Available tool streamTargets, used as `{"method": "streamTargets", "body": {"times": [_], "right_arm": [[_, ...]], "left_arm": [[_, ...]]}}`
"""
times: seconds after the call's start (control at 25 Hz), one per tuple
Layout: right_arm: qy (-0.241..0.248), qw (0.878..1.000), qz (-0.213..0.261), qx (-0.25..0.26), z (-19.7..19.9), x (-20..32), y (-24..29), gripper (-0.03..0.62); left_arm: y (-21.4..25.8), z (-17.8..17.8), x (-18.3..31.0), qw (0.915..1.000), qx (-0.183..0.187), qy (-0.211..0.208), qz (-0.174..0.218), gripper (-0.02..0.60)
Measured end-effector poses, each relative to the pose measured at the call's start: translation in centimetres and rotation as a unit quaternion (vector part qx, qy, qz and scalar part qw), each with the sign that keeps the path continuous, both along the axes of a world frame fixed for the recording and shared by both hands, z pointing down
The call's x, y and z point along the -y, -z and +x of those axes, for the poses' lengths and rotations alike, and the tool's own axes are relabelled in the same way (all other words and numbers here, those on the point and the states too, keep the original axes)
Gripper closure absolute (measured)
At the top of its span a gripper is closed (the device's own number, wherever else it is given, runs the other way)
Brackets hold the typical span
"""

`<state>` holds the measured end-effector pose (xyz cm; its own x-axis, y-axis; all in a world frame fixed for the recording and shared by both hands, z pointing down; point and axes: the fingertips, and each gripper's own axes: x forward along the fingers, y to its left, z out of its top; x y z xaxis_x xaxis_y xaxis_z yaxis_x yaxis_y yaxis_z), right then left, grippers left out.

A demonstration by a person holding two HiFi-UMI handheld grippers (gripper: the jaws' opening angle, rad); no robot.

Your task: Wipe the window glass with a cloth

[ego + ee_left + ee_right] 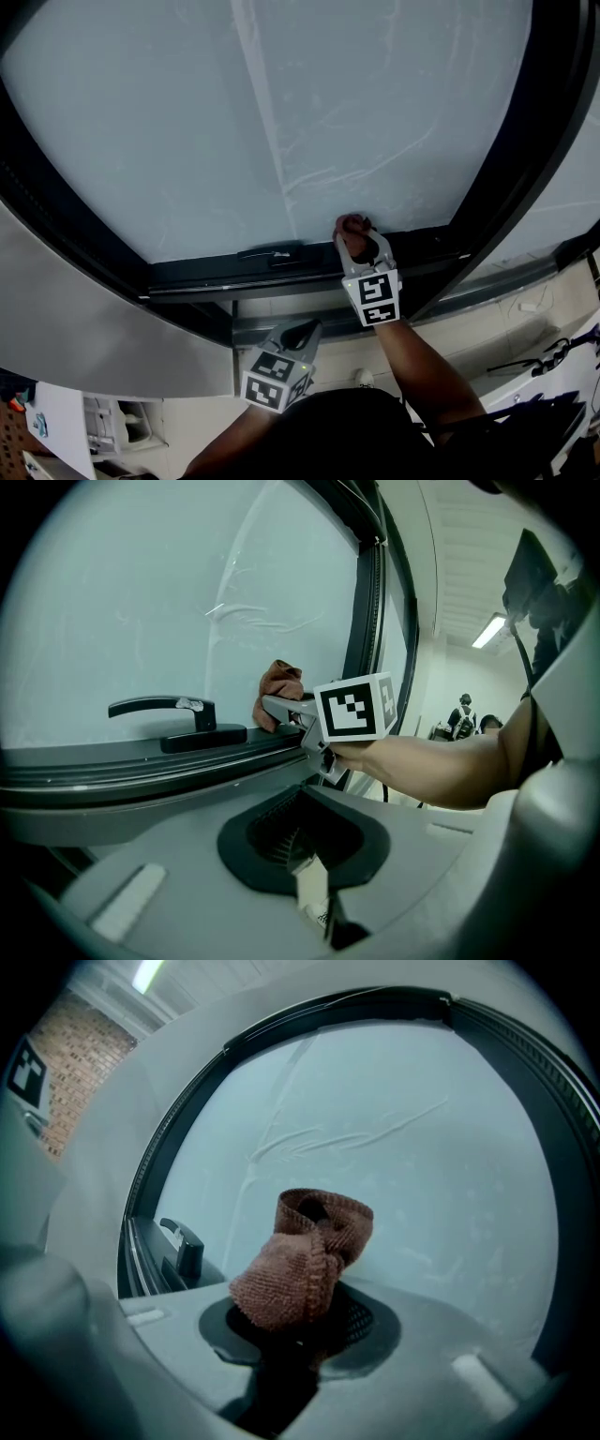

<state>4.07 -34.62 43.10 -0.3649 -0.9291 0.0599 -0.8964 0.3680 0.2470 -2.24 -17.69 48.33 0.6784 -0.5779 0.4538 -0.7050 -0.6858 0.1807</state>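
Slippage is the main worry: the brown cloth (300, 1260) is a bunched wad pinched in the right gripper (359, 236). It sits low against the window glass (187, 122), just right of the handle (272, 253), and a hard drag across the pane could tug it loose. With so little cloth ahead of the jaws, they may scrape the glass themselves, or the gripper may knock the dark frame (309, 270) directly beneath it. The left gripper (298, 335) hangs below the handle, jaws pressed together on nothing, apart from the glass. Count: one cloth, one handle, two grippers, several faint streaks above the handle.
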Motion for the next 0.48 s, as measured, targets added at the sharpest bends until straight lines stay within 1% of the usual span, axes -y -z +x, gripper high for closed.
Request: {"method": "streamTargets", "body": {"times": [0.16, 0.36, 0.4, 0.48], "right_arm": [[0.012, 1.000, -0.025, 0.005, 0.2, 0.2, -0.2, 0.508], [0.044, 0.997, -0.066, 0.006, 0.5, -0.2, 0.4, 0.507], [0.047, 0.997, -0.066, 0.011, 0.7, -0.6, 1.2, 0.507], [0.047, 0.998, -0.044, 0.028, 1.4, -1.3, 3.7, 0.508]], "left_arm": [[0.2, 0.4, 0.2, 1.0000, -0.002, -0.001, 0.002, 0.565], [0.2, 1.4, 0.1, 0.9999, -0.001, -0.010, 0.006, 0.565], [0.2, 1.6, 0.0, 0.9999, 0.000, -0.013, 0.006, 0.565], [0.3, 2.0, 0.1, 0.9998, 0.001, -0.017, 0.007, 0.565]]}}
